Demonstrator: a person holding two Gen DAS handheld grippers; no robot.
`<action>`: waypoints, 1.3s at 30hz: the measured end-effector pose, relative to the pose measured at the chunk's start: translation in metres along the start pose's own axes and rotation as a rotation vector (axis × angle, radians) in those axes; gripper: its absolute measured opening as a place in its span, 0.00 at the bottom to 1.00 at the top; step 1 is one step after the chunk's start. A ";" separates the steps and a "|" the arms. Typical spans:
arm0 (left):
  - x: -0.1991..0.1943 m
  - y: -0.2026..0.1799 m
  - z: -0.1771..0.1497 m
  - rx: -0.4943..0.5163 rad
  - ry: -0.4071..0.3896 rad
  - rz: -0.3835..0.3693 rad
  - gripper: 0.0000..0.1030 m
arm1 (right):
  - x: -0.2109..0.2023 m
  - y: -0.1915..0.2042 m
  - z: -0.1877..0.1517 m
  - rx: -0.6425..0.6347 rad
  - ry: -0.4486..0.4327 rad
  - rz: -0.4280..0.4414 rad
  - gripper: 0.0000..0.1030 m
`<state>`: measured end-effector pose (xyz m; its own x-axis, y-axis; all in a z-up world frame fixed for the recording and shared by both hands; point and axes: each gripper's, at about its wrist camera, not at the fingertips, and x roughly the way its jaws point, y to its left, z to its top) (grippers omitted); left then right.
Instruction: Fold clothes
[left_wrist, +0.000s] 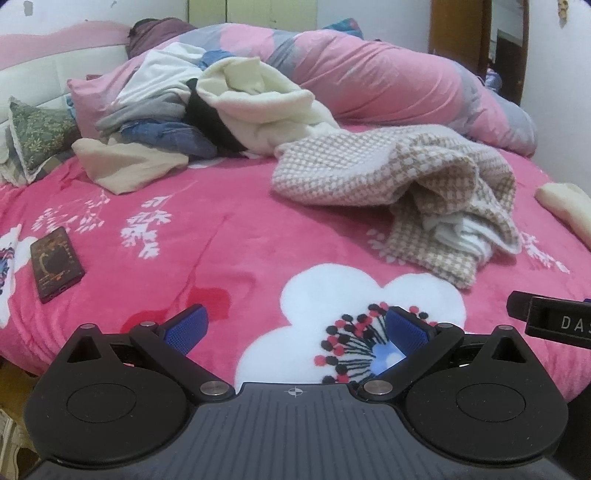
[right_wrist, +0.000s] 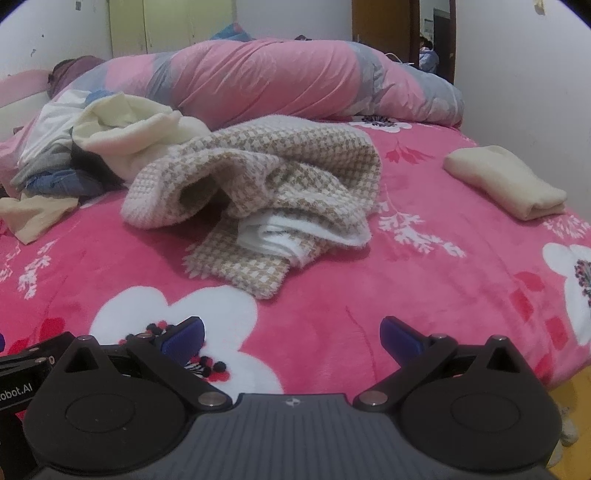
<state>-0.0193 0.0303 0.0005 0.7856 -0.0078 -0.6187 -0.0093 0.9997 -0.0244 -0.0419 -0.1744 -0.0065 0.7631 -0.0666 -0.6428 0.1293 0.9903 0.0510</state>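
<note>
Beige houndstooth garment (right_wrist: 266, 192) lies crumpled beyond the empty, spread right claw (right_wrist: 291, 334).

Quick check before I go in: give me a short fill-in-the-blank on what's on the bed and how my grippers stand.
1. Both the left gripper and the right gripper are ____ and hold nothing.
2. The houndstooth garment lies ____, not folded.
3. The folded cream garment lies to the ____ of the houndstooth one.
4. The phone lies on the ____ blanket.

Missing words: open; crumpled; right; pink
</note>
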 end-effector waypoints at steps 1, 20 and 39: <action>-0.001 0.001 0.001 -0.004 -0.003 -0.002 1.00 | -0.002 0.001 0.001 -0.003 -0.006 -0.001 1.00; -0.007 0.008 0.004 -0.034 -0.019 0.011 1.00 | -0.007 0.011 0.007 -0.021 -0.029 0.001 1.00; 0.014 -0.002 0.011 -0.018 0.019 -0.004 1.00 | 0.011 0.003 0.016 0.001 -0.014 -0.010 1.00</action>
<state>-0.0014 0.0285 0.0002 0.7739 -0.0124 -0.6332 -0.0174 0.9990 -0.0407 -0.0232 -0.1744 -0.0009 0.7707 -0.0783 -0.6324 0.1376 0.9895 0.0452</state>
